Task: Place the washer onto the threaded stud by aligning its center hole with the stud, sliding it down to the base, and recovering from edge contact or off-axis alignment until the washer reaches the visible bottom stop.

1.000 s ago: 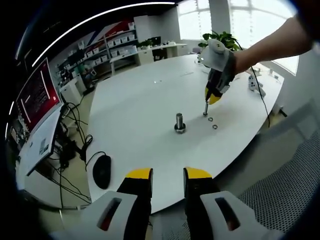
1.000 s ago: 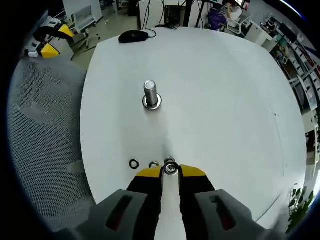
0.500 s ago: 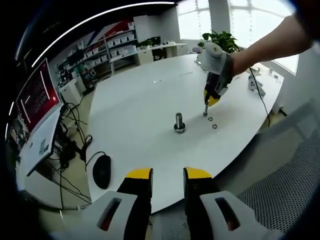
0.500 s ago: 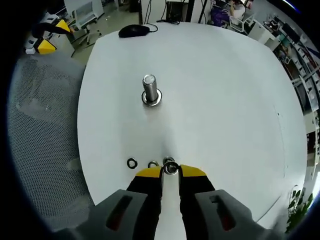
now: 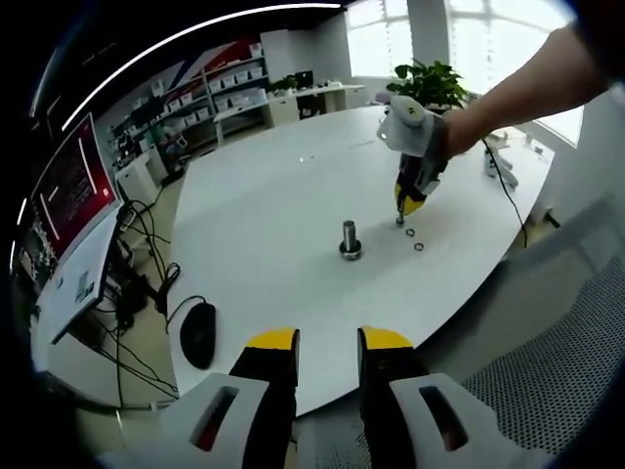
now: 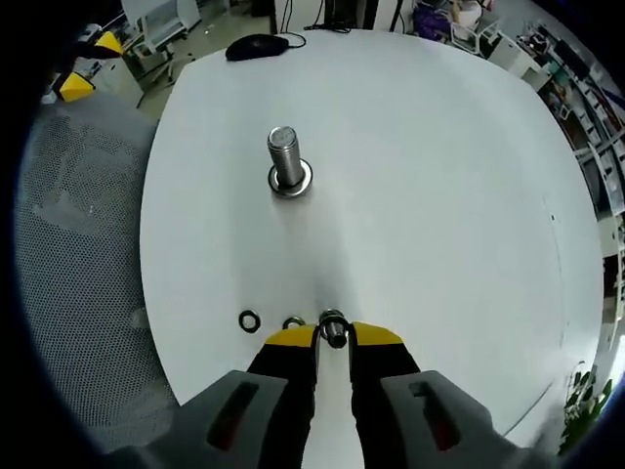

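Right tongs (image 6: 333, 335) are pinched on a washer (image 6: 333, 327) at the very tips, jaws nearly together with the small ring between them, just above the white tabletop (image 6: 439, 195). In the left gripper view the same right tongs (image 5: 401, 212) point down at the tabletop (image 5: 264, 195) with the washer at their tip, too small there to read. Left tongs (image 5: 327, 347) hang back off the tabletop edge, jaws parted with a gap, nothing between them.

Washer looks like thin plated steel: light, rigid, smooth, so probably slippery and easy to twist in a rim pinch. Best hold, I'd judge, is across the rim on opposite edges, leaving the centre hole free. It seems to sit roughly flat in the jaws, hole axis about vertical, but exact tilt is hard to tell.

Threaded stud (image 6: 283, 156) stands upright on a round base flange, long axis vertical, well apart from the held washer; also seen mid-tabletop as the stud (image 5: 350, 236). Two spare rings lie flat just beside the tongs: spare washer (image 6: 249, 319) and second spare washer (image 6: 292, 322). Washer not yet over the stud.
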Motion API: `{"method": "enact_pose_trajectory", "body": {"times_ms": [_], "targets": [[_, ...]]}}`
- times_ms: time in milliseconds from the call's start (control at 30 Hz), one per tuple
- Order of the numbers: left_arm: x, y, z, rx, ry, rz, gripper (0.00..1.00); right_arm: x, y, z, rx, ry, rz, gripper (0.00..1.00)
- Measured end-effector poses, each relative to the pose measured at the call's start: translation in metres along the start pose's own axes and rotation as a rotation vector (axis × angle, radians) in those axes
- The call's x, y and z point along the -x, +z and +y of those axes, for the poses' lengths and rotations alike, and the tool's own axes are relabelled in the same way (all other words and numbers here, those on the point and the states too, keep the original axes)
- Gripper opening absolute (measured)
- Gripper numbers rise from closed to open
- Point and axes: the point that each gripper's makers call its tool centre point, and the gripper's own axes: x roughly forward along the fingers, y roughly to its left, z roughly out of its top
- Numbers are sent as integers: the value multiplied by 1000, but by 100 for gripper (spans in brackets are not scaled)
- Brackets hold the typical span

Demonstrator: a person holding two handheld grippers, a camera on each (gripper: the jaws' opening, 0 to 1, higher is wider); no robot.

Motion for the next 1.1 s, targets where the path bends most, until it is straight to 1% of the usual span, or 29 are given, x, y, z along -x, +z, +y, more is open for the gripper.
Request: {"method": "enact_pose_trajectory", "body": {"times_ms": [500, 533, 567, 633, 700, 733, 767, 900, 1100], "targets": [[0, -1, -1, -2, -2, 8, 21, -12, 0, -2, -7, 14, 19, 14], [0, -1, -1, -5, 0, 4, 20, -14, -1, -2, -9, 16, 19, 14], [2, 3, 0, -11, 5, -16, 18, -15, -1, -2, -9, 16, 20, 14], [3, 5, 1, -4, 7, -24, 17, -17, -2, -2, -9, 18, 23, 14], [1, 1, -1, 4, -4, -8, 18, -19, -3, -3, -11, 19, 25, 14], [-1, -3, -2, -2, -8, 17, 19, -19, -3, -2, -15, 21, 26, 14], [-2, -4, -3, -9, -9, 24, 19, -19, -4, -2, -16, 21, 27, 14], [0, -1, -2, -2, -10, 8, 19, -19, -2, -5, -26, 21, 19, 14], [-1, -3, -3, -1, -11, 16, 19, -19, -2, -5, -31, 26, 15, 15]]}}
